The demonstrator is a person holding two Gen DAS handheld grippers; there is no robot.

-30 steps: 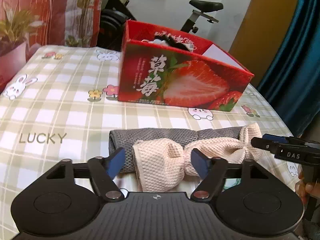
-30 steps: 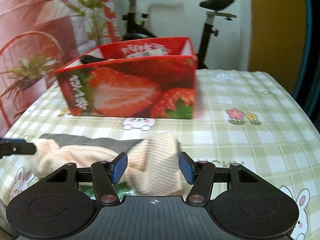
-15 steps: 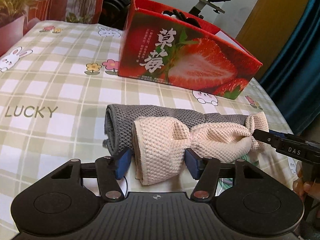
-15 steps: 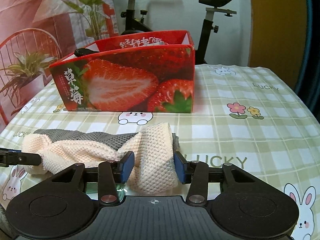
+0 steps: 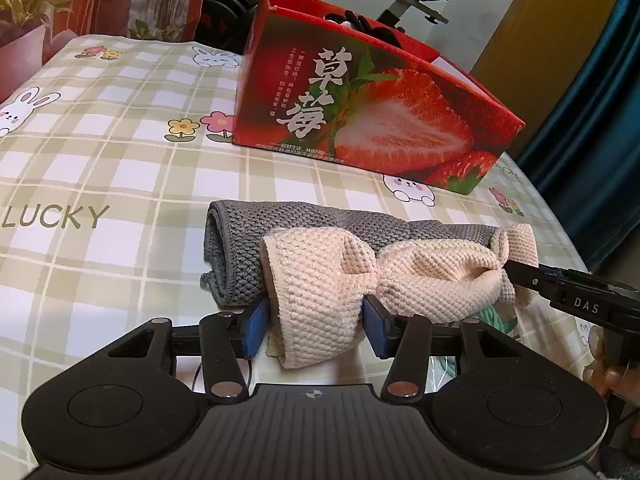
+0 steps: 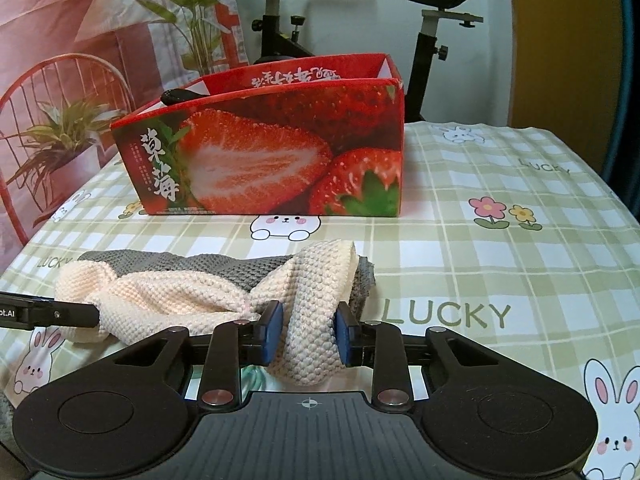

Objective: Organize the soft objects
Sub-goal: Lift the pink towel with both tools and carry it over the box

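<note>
Cream cloth (image 5: pixel 404 276): a waffle-knit piece, bunched in the middle like a bow, is laid across the near part of the table, touching the grey cloth behind it.
Grey cloth (image 5: pixel 240 248): a rolled knit piece is seen just behind the cream cloth, its rolled end at the left in the left wrist view.
Left tongs (image 5: pixel 316 326): the jaws are closing; the left end of the cream cloth is caught between the blue pads (image 5: pixel 254 324), which are pressed on it from both sides.
Right tongs (image 6: pixel 307 334): the jaws are closing; the other end of the cream cloth (image 6: pixel 312 312) is pinched narrow between the blue pads (image 6: pixel 272 332).
Box (image 5: pixel 372 120): a red carton printed with strawberries is stood open-topped beyond the cloths, well apart from them; something dark is seen over its rim, too little to be told.
Table (image 5: pixel 100 168): it is covered by a green-and-white check sheet printed with rabbits, flowers and the word LUCKY.
Hand (image 5: pixel 612 372): fingers are partly seen at the right edge of the left wrist view, behind the right tongs' arm.
Bike (image 6: pixel 436 12): an exercise bike is stood behind the table, against a white wall.
</note>
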